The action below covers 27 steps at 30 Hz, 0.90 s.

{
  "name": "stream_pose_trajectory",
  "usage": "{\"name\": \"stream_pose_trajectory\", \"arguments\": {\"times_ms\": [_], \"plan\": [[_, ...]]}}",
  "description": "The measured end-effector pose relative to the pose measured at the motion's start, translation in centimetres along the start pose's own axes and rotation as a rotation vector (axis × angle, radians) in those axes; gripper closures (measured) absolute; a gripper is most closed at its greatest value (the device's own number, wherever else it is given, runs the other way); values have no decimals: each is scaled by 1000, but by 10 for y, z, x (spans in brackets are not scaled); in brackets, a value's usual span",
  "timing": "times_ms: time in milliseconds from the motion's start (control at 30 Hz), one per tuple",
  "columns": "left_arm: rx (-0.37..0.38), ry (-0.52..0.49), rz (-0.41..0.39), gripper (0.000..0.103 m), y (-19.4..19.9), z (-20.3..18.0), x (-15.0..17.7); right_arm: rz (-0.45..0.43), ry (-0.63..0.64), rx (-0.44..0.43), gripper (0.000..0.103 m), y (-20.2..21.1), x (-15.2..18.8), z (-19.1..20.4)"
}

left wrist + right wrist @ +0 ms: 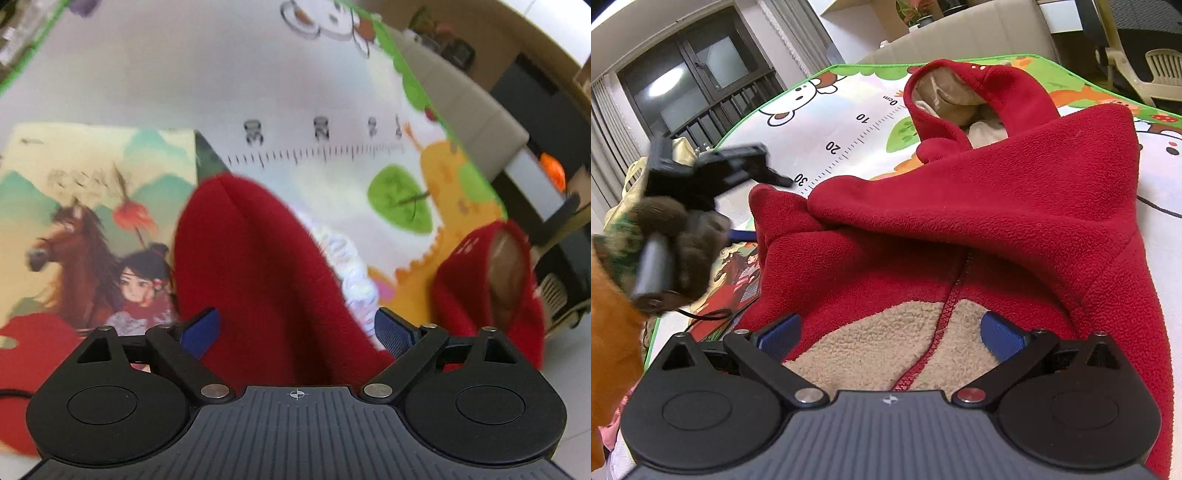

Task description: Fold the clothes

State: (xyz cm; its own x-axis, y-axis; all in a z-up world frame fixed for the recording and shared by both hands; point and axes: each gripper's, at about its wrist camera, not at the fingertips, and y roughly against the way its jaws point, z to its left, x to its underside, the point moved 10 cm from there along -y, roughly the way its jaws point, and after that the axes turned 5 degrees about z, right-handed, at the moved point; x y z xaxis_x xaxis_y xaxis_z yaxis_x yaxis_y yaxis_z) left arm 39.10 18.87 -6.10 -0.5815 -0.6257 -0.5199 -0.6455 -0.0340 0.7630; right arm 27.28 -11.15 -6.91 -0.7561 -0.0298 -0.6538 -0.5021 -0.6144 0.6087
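A red fleece hooded jacket (997, 206) lies on the play mat (831, 122), zipper up, with a beige fuzzy patch (871, 350) near me. Its hood (960, 92) points away and also shows in the left wrist view, hood (487, 280) at right. My right gripper (890, 336) is open just above the beige patch, blue pads either side of the zipper. My left gripper (297, 328) is open with the red sleeve (251, 266) running up between its wide-apart pads. In the right wrist view the left gripper (738, 166) appears blurred, held by a gloved hand (672, 236) beside the sleeve end.
An illustrated board (92, 221) with a horse and a girl lies on the mat left of the jacket. A beige sofa (960, 33) borders the mat's far edge, a plastic chair (1145, 74) stands at far right, and a dark window (690, 85) is at back left.
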Motion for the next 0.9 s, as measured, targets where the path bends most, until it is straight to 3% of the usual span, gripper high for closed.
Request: {"name": "stream_pose_trajectory", "arguments": {"times_ms": [33, 67, 167, 300, 367, 400, 433, 467, 533, 600, 667, 800, 900], "plan": [[-3, -52, -24, 52, 1, 1, 5, -1, -1, 0, 0, 0, 0, 0], [-5, -106, -49, 70, 2, 1, 10, -1, -1, -1, 0, 0, 0, 0], [14, -312, -195, 80, 23, -22, 11, -5, -7, -7, 0, 1, 0, 0], [238, -589, -413, 81, 86, -104, 8, -8, -12, -12, 0, 1, 0, -1], [394, -745, -433, 75, 110, -148, 31, -7, -12, -13, 0, 1, 0, -1], [487, -817, -374, 70, 113, -166, 50, -7, -14, -16, 0, 2, 0, -1], [571, -875, -269, 53, 108, -178, 72, -5, -17, -25, 0, 3, -1, -1], [603, -907, -165, 40, 96, -179, 93, -2, -21, -35, 0, 4, -1, -1], [658, -964, 40, 33, 75, -179, 134, 24, -11, -66, 0, 13, 1, 1], [595, -982, 59, 21, 60, -156, 149, 32, 37, -92, 0, 31, 5, 4], [594, -962, 55, 10, 59, -132, 151, -21, 88, -76, 0, 59, 5, 3], [666, -883, 81, 8, 73, -101, 143, -215, 128, 73, 0, 104, -30, -13], [682, -832, 69, 7, 83, -102, 139, -248, 95, 160, 0, 93, -65, -28]]}}
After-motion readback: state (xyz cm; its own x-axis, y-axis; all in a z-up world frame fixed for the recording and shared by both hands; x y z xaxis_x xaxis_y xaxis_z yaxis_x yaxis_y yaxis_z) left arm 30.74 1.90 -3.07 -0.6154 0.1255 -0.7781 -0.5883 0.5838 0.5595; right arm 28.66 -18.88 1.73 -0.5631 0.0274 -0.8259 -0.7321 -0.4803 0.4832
